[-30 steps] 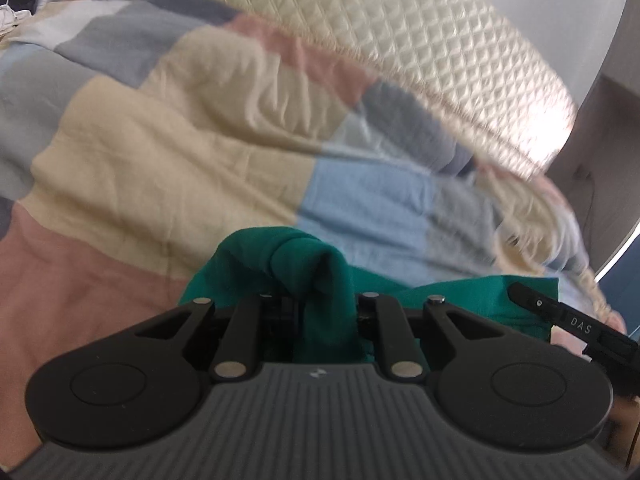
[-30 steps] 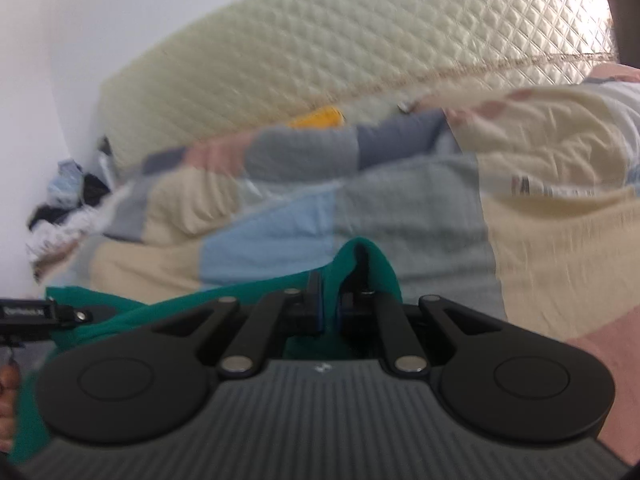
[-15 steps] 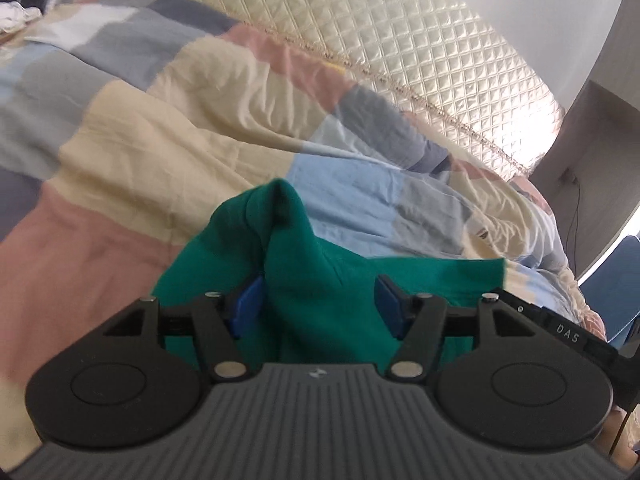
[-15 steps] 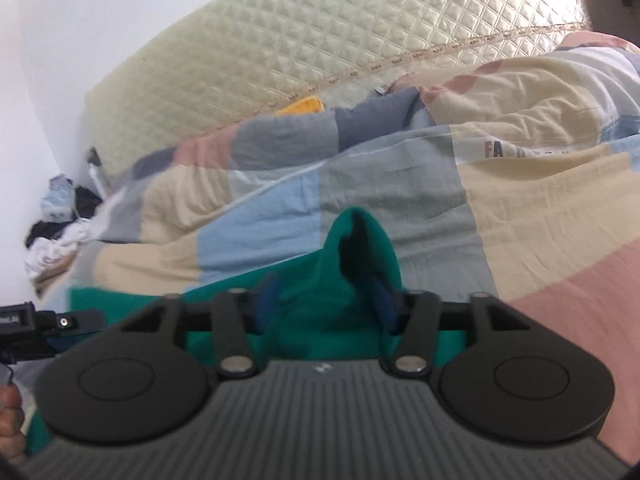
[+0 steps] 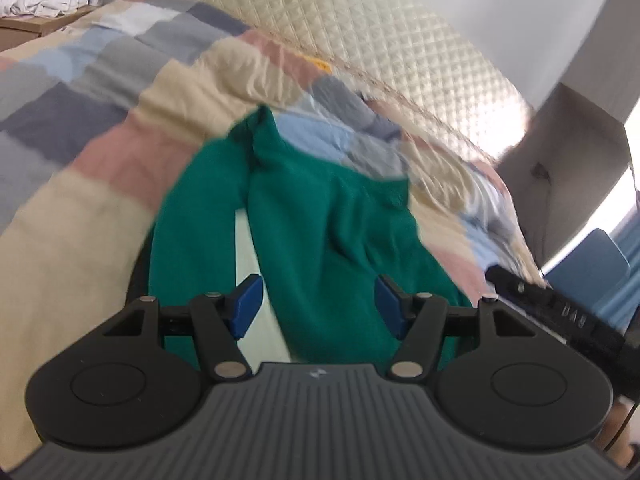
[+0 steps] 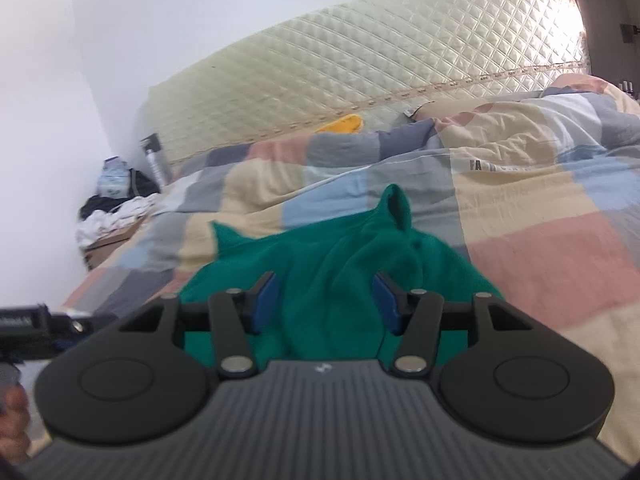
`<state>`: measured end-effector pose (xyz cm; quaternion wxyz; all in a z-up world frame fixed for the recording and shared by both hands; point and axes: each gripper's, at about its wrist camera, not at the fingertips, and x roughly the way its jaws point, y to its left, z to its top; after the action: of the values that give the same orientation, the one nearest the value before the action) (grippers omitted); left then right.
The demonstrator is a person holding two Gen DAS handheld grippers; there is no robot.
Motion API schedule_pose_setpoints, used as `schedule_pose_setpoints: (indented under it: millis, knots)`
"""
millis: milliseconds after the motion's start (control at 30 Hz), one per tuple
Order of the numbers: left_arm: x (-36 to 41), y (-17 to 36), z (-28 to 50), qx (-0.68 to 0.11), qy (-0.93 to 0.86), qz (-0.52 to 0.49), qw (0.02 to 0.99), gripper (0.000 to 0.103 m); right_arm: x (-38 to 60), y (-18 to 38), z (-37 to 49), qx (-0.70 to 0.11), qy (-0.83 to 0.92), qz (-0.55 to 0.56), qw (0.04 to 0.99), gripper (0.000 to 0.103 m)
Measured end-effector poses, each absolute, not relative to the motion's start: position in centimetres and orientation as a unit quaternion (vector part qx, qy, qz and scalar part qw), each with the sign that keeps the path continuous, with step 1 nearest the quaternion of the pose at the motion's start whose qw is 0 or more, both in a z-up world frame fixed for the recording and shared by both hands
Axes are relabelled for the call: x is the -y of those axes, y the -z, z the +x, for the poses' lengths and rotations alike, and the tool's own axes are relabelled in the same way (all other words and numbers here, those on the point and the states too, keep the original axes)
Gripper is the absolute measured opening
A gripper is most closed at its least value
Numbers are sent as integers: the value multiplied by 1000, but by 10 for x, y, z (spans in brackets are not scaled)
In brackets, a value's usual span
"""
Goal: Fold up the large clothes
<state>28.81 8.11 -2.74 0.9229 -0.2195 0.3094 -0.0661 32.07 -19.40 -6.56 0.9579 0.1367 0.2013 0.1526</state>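
A green garment lies on a patchwork quilt on a bed. In the left wrist view it stretches away from my left gripper, which is open with the cloth lying between its blue pads. In the right wrist view the same green garment lies bunched in front of my right gripper, also open with cloth between the pads. Neither gripper holds the cloth. The right gripper's body shows at the right edge of the left wrist view; the left gripper's body shows at the left edge of the right wrist view.
A quilted cream headboard runs behind the bed. A yellow item lies at the headboard. A pile of white and dark clothes sits on a low stand at the far left. A grey cabinet stands to the right.
Both grippers were shut on green cloth a second ago. They have opened and pulled back, and the garment now lies spread on the quilt.
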Motion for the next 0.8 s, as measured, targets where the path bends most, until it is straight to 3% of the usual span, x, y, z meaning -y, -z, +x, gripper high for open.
schedule_pose_setpoints:
  millis: [367, 533, 667, 800]
  knots:
    - [-24, 43, 143, -335, 96, -182, 919, 67, 212, 75, 190, -307, -163, 234, 908, 57]
    - [-26, 52, 136, -343, 117, -222, 905, 68, 209, 105, 180, -359, -163, 267, 879, 55]
    - [-26, 62, 143, -345, 147, -247, 894, 73, 214, 129, 189, -387, -181, 334, 840, 44]
    - [-23, 72, 157, -346, 158, -252, 890, 78, 209, 147, 198, -405, -182, 347, 826, 42]
